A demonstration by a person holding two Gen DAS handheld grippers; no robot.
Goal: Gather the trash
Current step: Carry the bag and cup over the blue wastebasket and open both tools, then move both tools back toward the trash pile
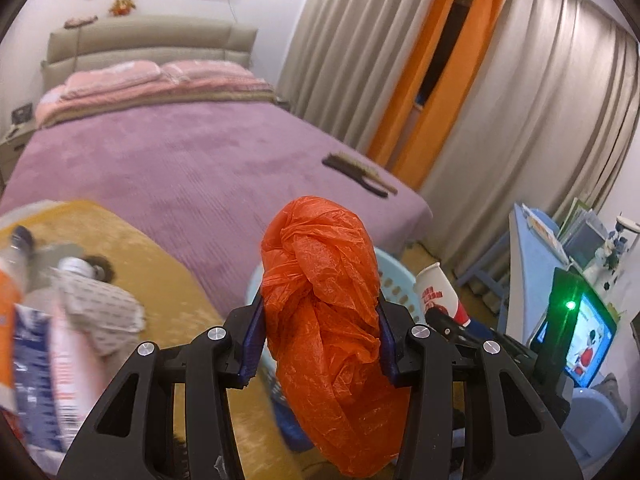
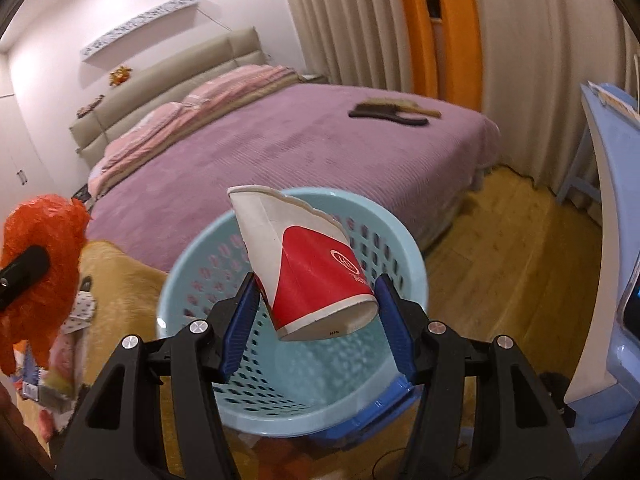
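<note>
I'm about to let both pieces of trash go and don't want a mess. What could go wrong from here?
The paper cup hangs tilted between the right gripper jaws, over the light blue basket, and may already be slipping; it could glance off the rim onto the floor. The orange plastic bag in the left gripper appears off to the basket's side, so releasing it now would likely miss.

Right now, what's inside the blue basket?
The light-blue basket looks bare where visible. The paper cup, in the right gripper, hangs over its opening and covers part of the far wall.
</note>
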